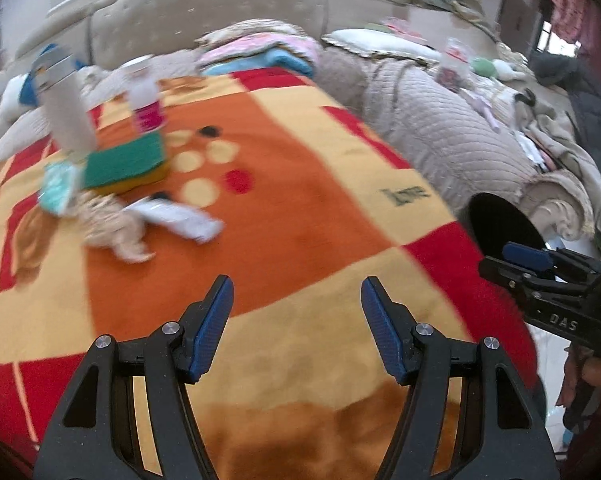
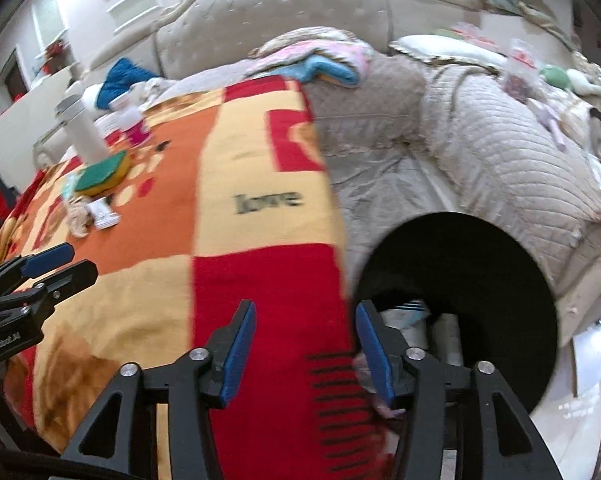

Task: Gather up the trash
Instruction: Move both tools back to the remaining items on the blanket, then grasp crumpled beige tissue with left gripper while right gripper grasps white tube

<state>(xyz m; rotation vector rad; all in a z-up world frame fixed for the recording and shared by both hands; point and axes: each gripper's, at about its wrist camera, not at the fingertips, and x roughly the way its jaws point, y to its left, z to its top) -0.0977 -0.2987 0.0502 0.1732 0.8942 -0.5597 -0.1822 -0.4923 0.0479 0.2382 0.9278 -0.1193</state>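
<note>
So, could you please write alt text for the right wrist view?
The right gripper, open and empty, hangs over a red-and-orange blanket's edge beside a black bin. Bottles and scraps sit far left.

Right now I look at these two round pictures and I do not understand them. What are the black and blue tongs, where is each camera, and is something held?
The tongs are two hand-held grippers; a person carries one in each hand, and each bears a wide-angle camera looking along its fingers. One picture is from the left gripper, the other from the right gripper. Both stand open and hold nothing. Below is a bed with an orange, red and yellow blanket. On it lie a white bottle, a pink-labelled bottle, a green sponge, a crumpled tissue and a white tube. Beside the bed stands a black bin with some trash inside.
</note>
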